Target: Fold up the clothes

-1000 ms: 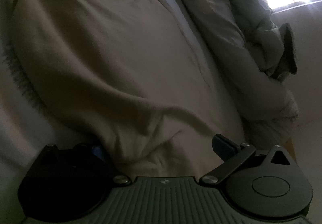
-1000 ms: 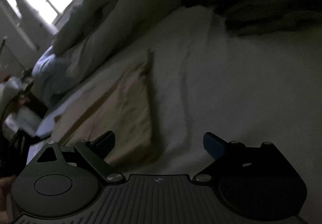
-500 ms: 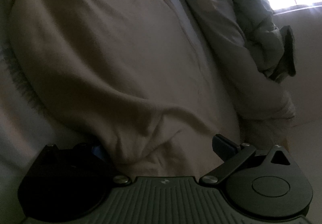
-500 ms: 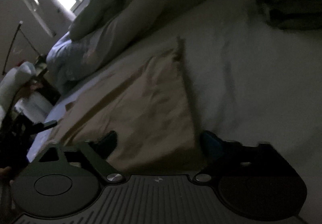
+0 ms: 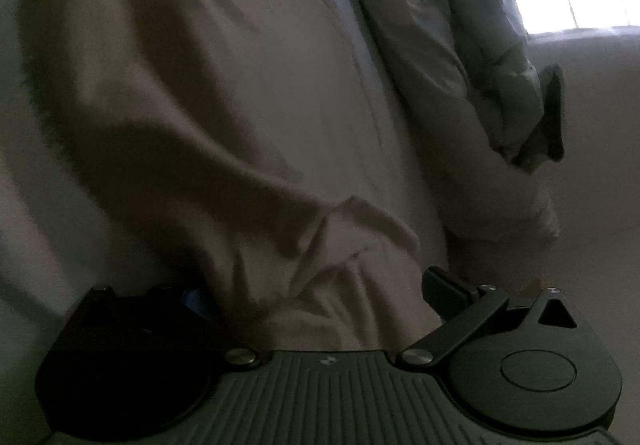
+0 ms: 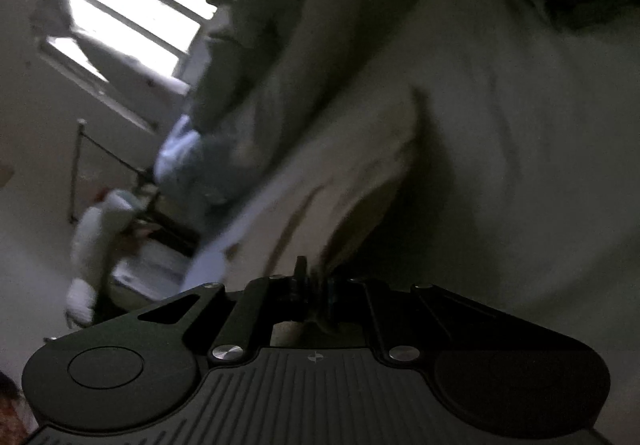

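Beige garment bears unreadable faint print; right claw pinches its edge.

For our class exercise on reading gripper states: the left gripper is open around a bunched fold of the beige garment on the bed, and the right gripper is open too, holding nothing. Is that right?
Not quite. The right gripper is shut on an edge of the beige garment, as the right wrist view shows. The left gripper is indeed open around a bunched fold, on the bed.
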The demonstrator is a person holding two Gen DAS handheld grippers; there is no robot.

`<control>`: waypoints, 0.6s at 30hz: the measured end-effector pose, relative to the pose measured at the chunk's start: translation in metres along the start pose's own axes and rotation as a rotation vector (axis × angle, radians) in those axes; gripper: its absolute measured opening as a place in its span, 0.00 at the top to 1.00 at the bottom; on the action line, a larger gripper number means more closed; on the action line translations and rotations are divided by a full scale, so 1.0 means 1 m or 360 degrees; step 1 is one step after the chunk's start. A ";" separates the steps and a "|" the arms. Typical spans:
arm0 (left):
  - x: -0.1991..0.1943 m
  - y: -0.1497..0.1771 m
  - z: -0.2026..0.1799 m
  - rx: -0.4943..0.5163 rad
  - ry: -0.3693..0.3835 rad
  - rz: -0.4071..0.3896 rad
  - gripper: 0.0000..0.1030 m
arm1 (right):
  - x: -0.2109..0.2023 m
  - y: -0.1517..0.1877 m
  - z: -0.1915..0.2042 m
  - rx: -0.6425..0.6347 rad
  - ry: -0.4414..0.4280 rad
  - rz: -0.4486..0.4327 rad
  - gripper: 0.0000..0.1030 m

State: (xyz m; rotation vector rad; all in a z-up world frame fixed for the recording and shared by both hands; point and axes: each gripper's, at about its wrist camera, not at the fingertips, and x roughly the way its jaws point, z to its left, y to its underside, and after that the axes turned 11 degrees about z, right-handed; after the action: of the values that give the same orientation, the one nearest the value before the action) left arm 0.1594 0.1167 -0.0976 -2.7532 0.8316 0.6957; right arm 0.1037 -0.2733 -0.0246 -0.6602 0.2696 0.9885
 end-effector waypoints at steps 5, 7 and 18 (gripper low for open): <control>0.005 0.012 0.003 -0.0058 0.0080 -0.0043 0.00 | -0.022 0.009 0.009 0.0030 -0.0009 -0.0023 0.91; 0.007 0.011 0.005 -0.0072 0.0111 -0.0069 0.00 | -0.029 0.015 0.008 0.0064 0.0003 -0.0025 0.91; -0.001 0.020 0.014 -0.0128 0.0164 0.0010 0.85 | -0.061 0.059 -0.003 0.0188 0.0170 0.0016 0.91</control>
State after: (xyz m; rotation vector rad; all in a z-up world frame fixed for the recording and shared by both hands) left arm 0.1419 0.1048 -0.1103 -2.8808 0.8513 0.6052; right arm 0.0216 -0.2945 -0.0196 -0.6049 0.4224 0.9408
